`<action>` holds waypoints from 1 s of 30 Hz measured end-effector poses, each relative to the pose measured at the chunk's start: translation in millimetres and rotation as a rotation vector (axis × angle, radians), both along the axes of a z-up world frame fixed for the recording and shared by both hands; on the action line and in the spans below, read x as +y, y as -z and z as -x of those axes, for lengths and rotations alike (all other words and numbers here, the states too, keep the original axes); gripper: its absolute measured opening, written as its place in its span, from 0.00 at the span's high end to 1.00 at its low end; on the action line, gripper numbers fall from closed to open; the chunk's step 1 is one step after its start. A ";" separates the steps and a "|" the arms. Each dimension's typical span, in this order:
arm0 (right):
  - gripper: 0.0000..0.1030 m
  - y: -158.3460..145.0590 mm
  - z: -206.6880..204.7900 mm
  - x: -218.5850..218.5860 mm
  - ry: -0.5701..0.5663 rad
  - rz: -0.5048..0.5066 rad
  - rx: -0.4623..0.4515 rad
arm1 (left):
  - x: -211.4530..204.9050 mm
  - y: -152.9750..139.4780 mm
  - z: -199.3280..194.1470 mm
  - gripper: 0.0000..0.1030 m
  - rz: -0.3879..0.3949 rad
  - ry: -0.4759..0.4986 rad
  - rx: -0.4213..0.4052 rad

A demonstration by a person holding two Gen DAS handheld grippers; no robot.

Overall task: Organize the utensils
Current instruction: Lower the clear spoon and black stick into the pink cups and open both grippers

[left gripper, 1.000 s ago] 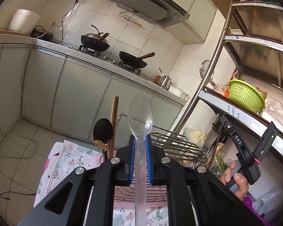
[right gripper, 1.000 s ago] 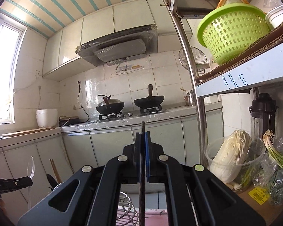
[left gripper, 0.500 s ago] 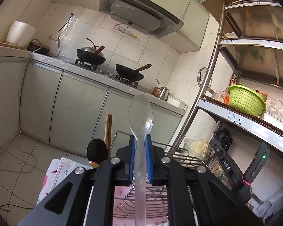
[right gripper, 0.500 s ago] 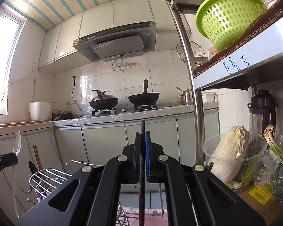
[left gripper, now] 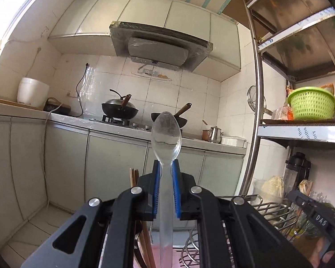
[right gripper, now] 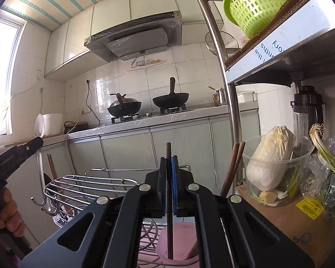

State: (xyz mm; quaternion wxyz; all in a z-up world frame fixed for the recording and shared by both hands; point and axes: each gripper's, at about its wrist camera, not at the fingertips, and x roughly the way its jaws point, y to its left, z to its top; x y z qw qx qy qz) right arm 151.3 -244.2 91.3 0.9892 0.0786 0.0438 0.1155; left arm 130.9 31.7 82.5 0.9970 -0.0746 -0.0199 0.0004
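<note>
Clear spoon (left gripper: 166,134) pinched upright in left claw (left gripper: 166,174); right claw (right gripper: 169,167) pinches dark stick (right gripper: 168,192), lower end hidden.

Woks (right gripper: 145,105) on stove, wire rack (right gripper: 89,185) before cabinets

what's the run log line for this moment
left gripper: shut on clear plastic spoon, upright | right gripper: shut on dark chopstick over pink cup | wire rack: below

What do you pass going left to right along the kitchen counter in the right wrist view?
White rice cooker → lidded wok → open wok → small metal kettle → white dish.
</note>
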 end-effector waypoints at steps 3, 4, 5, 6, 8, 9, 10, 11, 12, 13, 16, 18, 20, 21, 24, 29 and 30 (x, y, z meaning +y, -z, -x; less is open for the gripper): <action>0.96 3.3 0.2 1.1 -0.004 0.011 0.010 | -7.1 16.6 0.4 0.90 -0.050 -0.050 -0.031; 0.96 4.2 0.1 1.4 -0.005 0.012 0.012 | -8.8 22.1 1.0 0.90 -0.063 -0.064 -0.041; 0.96 5.0 0.0 1.5 -0.007 0.013 0.014 | -10.4 26.5 1.0 0.90 -0.077 -0.074 -0.044; 0.96 5.3 -0.6 2.1 -0.009 0.014 0.017 | -11.4 31.0 0.7 0.90 -0.086 -0.076 -0.040; 0.96 6.9 -1.5 3.3 -0.011 0.019 0.025 | -11.6 37.2 0.9 0.90 -0.084 -0.070 -0.024; 0.96 7.9 -1.6 3.9 -0.013 0.021 0.030 | -10.7 40.1 1.9 0.90 -0.078 -0.066 -0.013; 0.96 9.1 -1.7 4.7 -0.014 0.024 0.035 | -10.0 42.5 3.1 0.90 -0.072 -0.062 -0.001; 0.96 9.8 -1.3 5.1 -0.014 0.025 0.039 | -9.4 44.6 4.2 0.90 -0.066 -0.056 0.014; 0.96 10.7 -1.3 5.3 -0.015 0.026 0.043 | -8.7 46.7 5.3 0.90 -0.059 -0.050 0.029; 0.96 11.6 -1.3 5.4 -0.016 0.023 0.051 | -7.9 48.9 6.4 0.90 -0.051 -0.042 0.047; 0.95 13.1 -0.5 5.2 -0.014 0.016 0.069 | -5.3 56.0 8.3 0.90 -0.018 -0.016 0.115; 0.95 12.0 0.6 5.7 -0.014 0.014 0.082 | -2.5 61.0 8.9 0.90 0.016 0.000 0.168; 0.95 10.6 1.3 6.8 -0.008 0.019 0.104 | 0.3 65.2 9.5 0.90 0.044 0.014 0.213; 0.95 9.4 1.3 7.2 -0.009 0.021 0.115 | 2.1 66.6 9.9 0.90 0.061 0.022 0.237; 0.95 6.7 1.1 7.7 -0.008 0.024 0.154 | 6.6 68.3 9.4 0.90 0.098 0.054 0.313; 0.95 2.9 -0.4 8.2 -0.010 0.032 0.217 | 16.1 62.8 12.4 0.78 0.160 0.071 0.381; 0.95 1.6 -0.1 8.6 -0.012 0.036 0.229 | 19.0 62.0 13.4 0.74 0.180 0.077 0.394</action>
